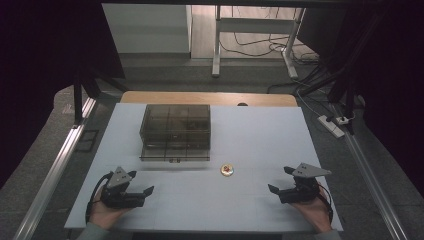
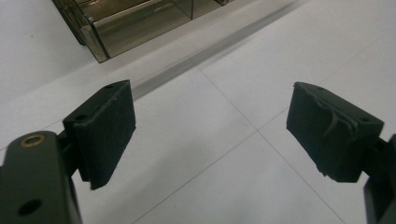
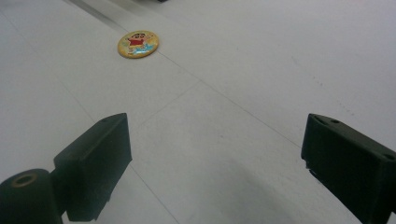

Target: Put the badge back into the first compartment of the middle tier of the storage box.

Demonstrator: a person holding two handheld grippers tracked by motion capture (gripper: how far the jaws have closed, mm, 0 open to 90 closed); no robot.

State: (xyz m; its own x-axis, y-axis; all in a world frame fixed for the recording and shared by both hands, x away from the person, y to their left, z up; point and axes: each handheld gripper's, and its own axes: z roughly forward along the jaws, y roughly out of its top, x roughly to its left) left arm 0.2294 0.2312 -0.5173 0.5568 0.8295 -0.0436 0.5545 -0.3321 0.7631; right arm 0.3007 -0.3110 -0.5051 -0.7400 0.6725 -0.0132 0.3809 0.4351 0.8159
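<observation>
White table [image 1: 250, 200] lies open between both spread tools, badge [image 1: 227, 170] mid-table

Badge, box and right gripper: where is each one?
Badge [image 3: 138, 44], right gripper view, on its printed face.
Box [image 1: 175, 131], high view, on its smoky lid.
Right gripper [image 1: 280, 180], high view, midway between its open fingertips.

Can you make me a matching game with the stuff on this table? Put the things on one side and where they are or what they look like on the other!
Things:
1. badge
2. box
3. left gripper
4. right gripper

Descriptions:
A. smoky see-through, with compartments
B. open, near the table's right corner
C. round and yellow, lying flat
D. open, near the table's left corner

Pairs: 1-C, 2-A, 3-D, 4-B
</observation>
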